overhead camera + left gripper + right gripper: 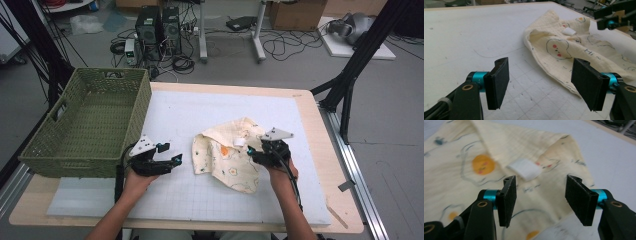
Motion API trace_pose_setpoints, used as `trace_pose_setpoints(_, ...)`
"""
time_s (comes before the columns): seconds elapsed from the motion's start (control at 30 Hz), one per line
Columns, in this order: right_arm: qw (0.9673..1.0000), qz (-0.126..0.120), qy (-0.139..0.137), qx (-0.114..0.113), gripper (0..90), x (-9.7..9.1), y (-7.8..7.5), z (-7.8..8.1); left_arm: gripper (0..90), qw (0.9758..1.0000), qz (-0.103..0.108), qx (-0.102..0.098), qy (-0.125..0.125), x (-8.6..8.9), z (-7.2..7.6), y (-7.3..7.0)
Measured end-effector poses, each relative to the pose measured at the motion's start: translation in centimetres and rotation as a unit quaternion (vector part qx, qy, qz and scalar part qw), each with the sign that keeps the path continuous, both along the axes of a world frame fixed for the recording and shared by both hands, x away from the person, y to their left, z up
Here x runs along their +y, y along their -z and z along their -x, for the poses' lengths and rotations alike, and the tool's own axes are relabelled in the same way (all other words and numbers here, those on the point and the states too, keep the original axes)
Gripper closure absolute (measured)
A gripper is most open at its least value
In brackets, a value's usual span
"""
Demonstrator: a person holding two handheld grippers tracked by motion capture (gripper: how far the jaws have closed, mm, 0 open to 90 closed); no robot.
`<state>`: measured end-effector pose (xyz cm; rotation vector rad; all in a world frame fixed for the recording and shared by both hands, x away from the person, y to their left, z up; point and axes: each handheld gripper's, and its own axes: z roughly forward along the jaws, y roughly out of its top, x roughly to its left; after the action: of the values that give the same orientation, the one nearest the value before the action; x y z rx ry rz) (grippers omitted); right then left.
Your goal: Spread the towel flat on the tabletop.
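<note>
The worktop is carrying a white gridded mat, and I am sitting at its near side. At the far left a green woven basket is standing, partly over the left edge of the mat.

In the middle of the mat, a little to the right, a cream cloth is lying crumpled. It is printed with fried eggs and small faces, and a white label is lying on its upper fold. One flap is folded over the rest of the cloth.

My right gripper is hanging over the right edge of the cloth. Its fingers are standing open at a middle width and are holding nothing; the cloth and the label are lying below and beyond them, and I am not pressing on the fabric.

My left gripper is waiting near the basket, left of the cloth and apart from it. Its fingers are standing wide open and empty above the bare mat, pointing toward the near left edge of the cloth.
</note>
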<state>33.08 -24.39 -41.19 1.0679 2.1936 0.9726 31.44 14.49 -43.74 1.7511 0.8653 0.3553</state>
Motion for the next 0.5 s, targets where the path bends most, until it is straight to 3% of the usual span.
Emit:
trace_pose_setpoints(0.17,0.9993,-0.004,-0.031,0.017,44.0,0.1,1.5,3.0,31.0,0.9999,-0.009,0.012,0.007,-0.7,-0.2,0.2)
trace_pose_setpoints(0.3,0.9977,0.031,-0.048,0.036,46.0,0.1,2.6,3.6,35.2,0.9991,-0.023,0.032,0.019,-1.5,-0.4,0.5)
trace_pose_setpoints(0.37,0.9971,0.035,-0.048,0.047,47.4,-0.1,2.9,3.4,36.1,0.9985,-0.03,0.038,0.026,-2.0,-0.4,0.6)
trace_pose_setpoints(0.43,0.997,-0.001,-0.047,0.062,51.2,-0.7,3.2,3.2,37.8,0.9982,-0.035,0.04,0.029,-2.3,-0.4,0.6)
trace_pose_setpoints(0.5,0.9957,-0.017,-0.057,0.072,65.6,-1.0,3.3,3.1,39.1,0.998,-0.037,0.041,0.03,-2.6,-0.4,0.7)
